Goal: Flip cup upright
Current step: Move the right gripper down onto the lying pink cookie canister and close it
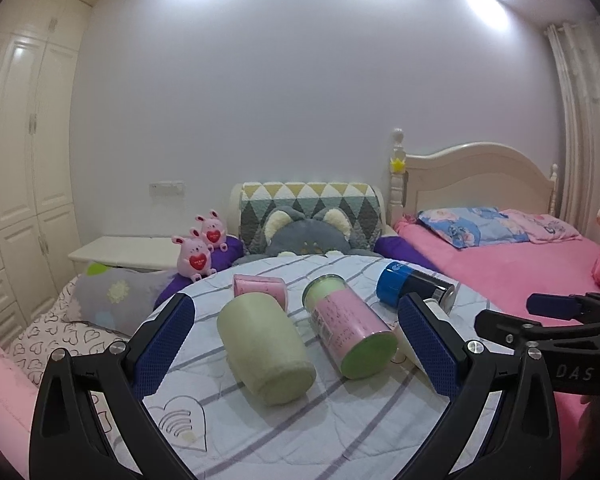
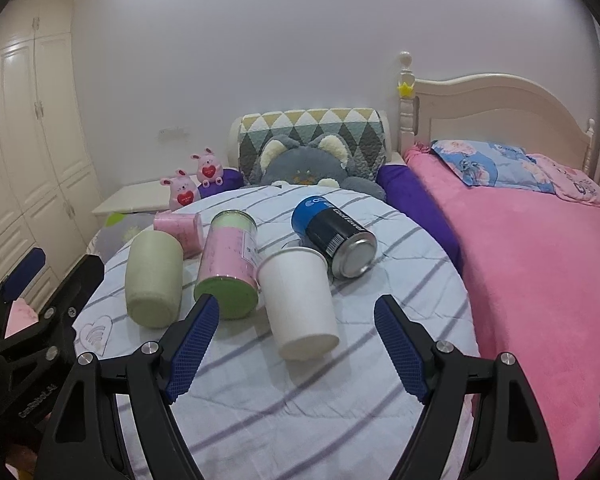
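Note:
A white paper cup [image 2: 300,304] lies on its side on the striped round cloth [image 2: 300,408], its base toward the right wrist camera and its mouth toward the blue can. My right gripper [image 2: 298,350] is open, just in front of the cup's base, fingers [image 2: 192,344] either side and apart from it. In the left wrist view the cup [image 1: 404,344] is mostly hidden behind the right finger. My left gripper [image 1: 296,344] is open and empty, with the green roll between its fingers' lines.
A green towel roll [image 2: 154,280], a pink-green canister [image 2: 230,264], a small pink roll [image 2: 180,232] and a blue-black can [image 2: 334,236] lie on the cloth. A pink bed [image 2: 540,280] is at the right. Plush toys [image 2: 308,164] sit behind.

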{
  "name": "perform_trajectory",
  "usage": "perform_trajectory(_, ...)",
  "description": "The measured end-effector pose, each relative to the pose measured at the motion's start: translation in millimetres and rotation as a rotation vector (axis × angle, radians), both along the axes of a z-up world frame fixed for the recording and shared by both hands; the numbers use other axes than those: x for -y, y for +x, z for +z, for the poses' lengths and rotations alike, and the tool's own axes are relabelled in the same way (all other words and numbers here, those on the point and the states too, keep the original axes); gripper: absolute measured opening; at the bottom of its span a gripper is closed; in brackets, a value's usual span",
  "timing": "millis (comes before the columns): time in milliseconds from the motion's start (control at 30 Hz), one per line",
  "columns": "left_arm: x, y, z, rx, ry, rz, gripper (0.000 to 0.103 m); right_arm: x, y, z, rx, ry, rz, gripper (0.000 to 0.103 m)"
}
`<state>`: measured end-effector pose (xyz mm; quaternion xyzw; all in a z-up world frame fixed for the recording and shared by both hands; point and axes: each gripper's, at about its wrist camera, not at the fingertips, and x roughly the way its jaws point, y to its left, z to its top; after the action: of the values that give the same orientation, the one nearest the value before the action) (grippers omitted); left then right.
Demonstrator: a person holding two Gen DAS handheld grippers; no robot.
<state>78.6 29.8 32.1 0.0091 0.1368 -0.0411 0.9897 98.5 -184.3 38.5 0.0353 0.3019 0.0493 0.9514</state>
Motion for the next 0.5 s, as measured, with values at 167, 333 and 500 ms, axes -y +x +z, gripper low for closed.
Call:
perform_trajectory(167, -7.8, 20.5, 0.9, -0.024, 0.032, 0.015, 0.103, -9.1, 25.0, -2.1, -0.055, 0.002, 0.051, 0.081)
perform_trajectory(333, -18.1, 48.3, -1.7, -0.095, 0.032, 0.023, 0.103, -20.1, 54.8, -7.3, -0.137, -0.016, 0.105, 0.081)
perform_trajectory(500, -29.3, 70.9, -5.6, -0.137, 0.025, 0.035, 0.103, -29.9, 83.5, -13.2, -0.2, -0.028, 0.159, 0.081)
